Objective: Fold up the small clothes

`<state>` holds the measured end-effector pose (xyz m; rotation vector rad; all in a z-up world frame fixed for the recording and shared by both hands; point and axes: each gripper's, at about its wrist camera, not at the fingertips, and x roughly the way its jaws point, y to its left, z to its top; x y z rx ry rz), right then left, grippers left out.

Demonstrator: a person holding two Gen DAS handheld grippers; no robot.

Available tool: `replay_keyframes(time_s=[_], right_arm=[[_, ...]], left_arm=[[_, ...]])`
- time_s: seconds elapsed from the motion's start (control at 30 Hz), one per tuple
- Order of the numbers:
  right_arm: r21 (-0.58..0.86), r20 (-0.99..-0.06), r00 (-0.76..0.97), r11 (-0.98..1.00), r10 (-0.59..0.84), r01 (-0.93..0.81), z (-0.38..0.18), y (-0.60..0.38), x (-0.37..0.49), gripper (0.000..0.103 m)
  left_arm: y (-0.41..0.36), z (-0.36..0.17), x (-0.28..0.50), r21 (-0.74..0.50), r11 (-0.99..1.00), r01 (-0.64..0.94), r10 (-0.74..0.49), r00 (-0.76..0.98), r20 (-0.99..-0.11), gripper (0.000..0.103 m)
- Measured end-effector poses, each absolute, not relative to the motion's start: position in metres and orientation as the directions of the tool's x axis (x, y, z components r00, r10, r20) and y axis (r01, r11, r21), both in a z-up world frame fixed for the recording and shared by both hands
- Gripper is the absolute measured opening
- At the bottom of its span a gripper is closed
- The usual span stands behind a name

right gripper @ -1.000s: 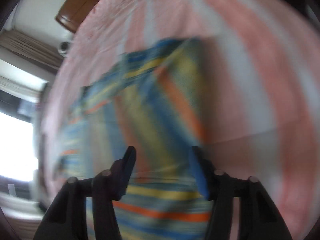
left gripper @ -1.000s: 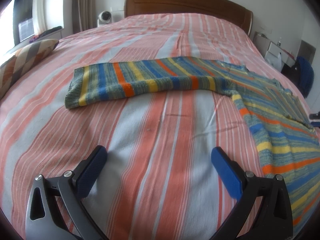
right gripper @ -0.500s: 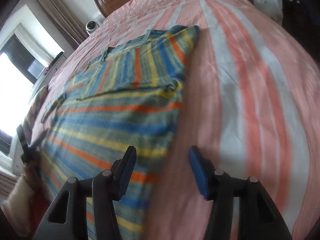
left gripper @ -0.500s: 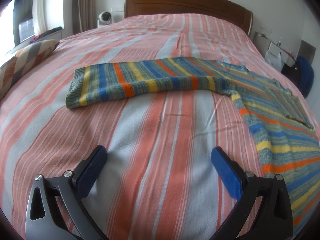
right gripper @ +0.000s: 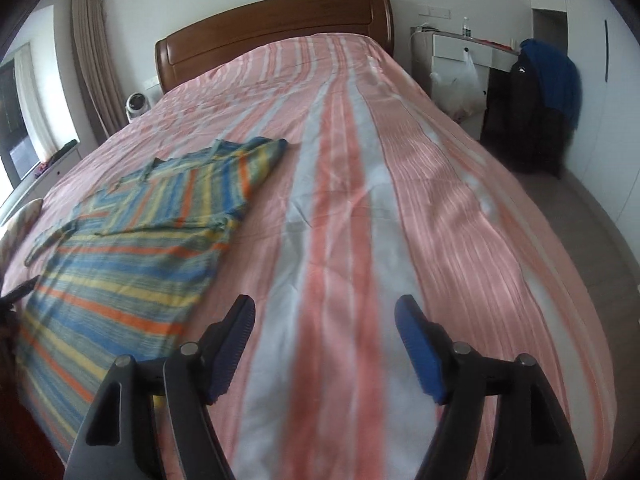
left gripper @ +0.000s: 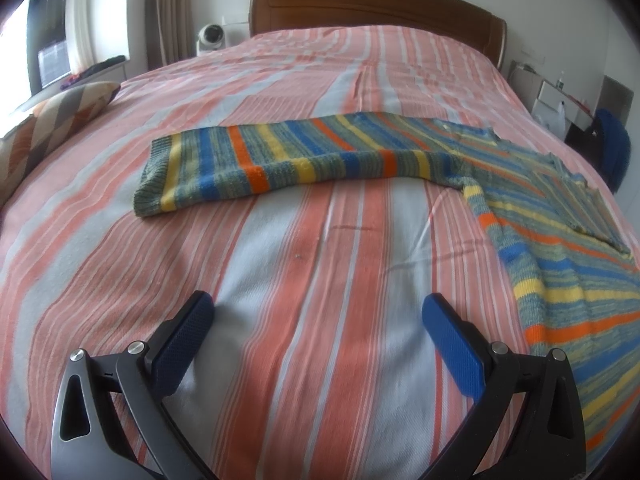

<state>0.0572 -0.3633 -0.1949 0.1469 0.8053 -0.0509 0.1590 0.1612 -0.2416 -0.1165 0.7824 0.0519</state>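
A small knitted sweater (left gripper: 568, 240) with blue, yellow, orange and grey-green stripes lies flat on the striped bedspread (left gripper: 304, 264). One sleeve (left gripper: 280, 160) stretches out to the left in the left wrist view. In the right wrist view the sweater (right gripper: 132, 248) lies to the left, its other sleeve folded in over the body. My left gripper (left gripper: 318, 312) is open over bare bedspread, short of the stretched sleeve. My right gripper (right gripper: 324, 316) hovers over bare bedspread (right gripper: 340, 240) to the right of the sweater, jaws opening with nothing between them.
A wooden headboard (left gripper: 376, 4) ends the bed. A patterned pillow (left gripper: 48, 124) lies at the left edge. A white fan (right gripper: 136, 106) stands by the headboard. A white desk with a bag (right gripper: 460, 76) and a chair with dark and blue clothes (right gripper: 540, 100) stand on the right.
The right gripper swung off the sweater to the bare bedspread on its right, levelled out, and its jaws spread wider. The left gripper and the stretched sleeve stayed put.
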Motion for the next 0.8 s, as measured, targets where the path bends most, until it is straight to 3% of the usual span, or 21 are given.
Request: replay_keyframes(time_s=[0.37, 0.8], right_arm=[[0.234, -0.680, 0.729, 0.966, 0.084, 0.106, -0.234, -0.376, 0.046, 0.079], [0.229, -0.669, 0.738, 0.968, 0.082, 0.100, -0.236, -0.372, 0.043, 0.080]], left_arm=[[0.161, -0.242, 0.159, -0.085, 0.992, -0.090, 0.004, 0.709, -0.706, 0.103], [0.161, -0.242, 0.158, -0.083, 0.992, -0.090, 0.006, 0.709, -0.705, 0.103]])
